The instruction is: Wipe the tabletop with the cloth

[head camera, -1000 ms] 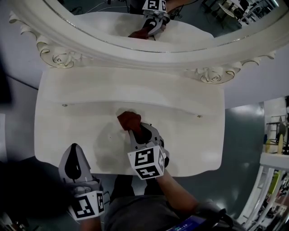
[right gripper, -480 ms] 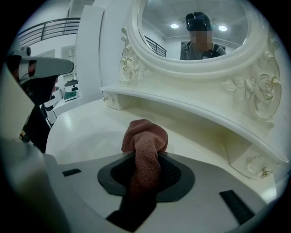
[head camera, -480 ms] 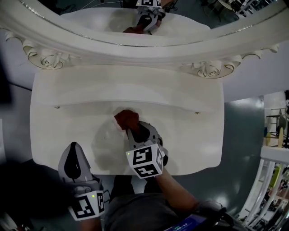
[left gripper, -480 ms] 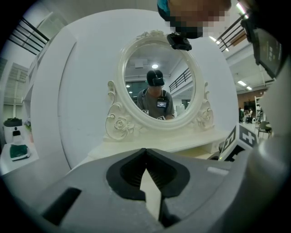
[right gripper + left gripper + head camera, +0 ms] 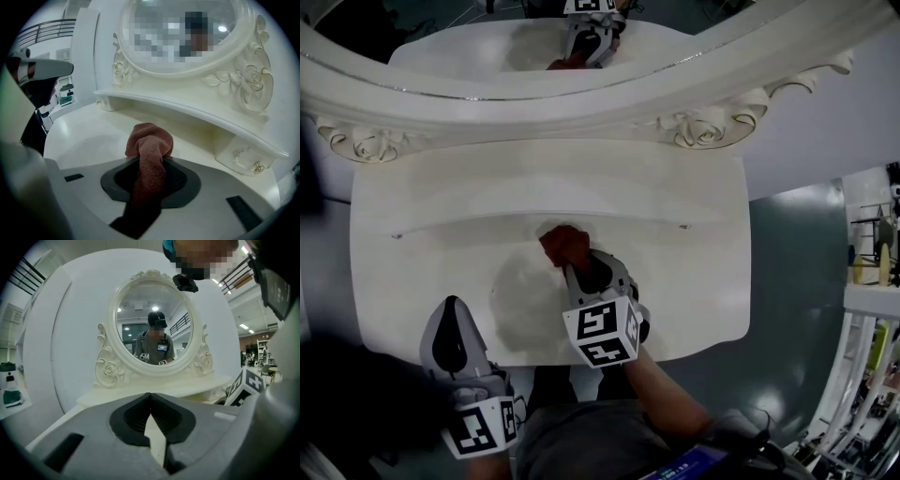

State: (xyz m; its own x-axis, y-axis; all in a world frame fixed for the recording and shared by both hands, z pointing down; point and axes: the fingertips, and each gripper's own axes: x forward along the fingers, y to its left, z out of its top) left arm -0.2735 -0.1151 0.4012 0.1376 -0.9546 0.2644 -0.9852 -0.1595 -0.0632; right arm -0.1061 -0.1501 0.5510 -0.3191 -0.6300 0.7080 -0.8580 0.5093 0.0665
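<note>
The white tabletop [image 5: 403, 253] spreads below an oval mirror [image 5: 534, 108] whose carved frame sits over the back, so the open front surface is the part to wipe. The left gripper [image 5: 454, 314] hovers at the near-left edge with its jaws pressed together on nothing, seemingly parked clear of the work. The right gripper [image 5: 578, 270] leans in over the middle, jaws clamped on the rust-red cloth [image 5: 565, 246]. The cloth's bunched end pokes past the tips and rests on the surface near the raised shelf [image 5: 534, 183], probably so fabric, not plastic, rubs the top.

Grey left tool [image 5: 454, 307] and right tool [image 5: 574, 269], black-and-white marker cubes [image 5: 602, 336]
</note>
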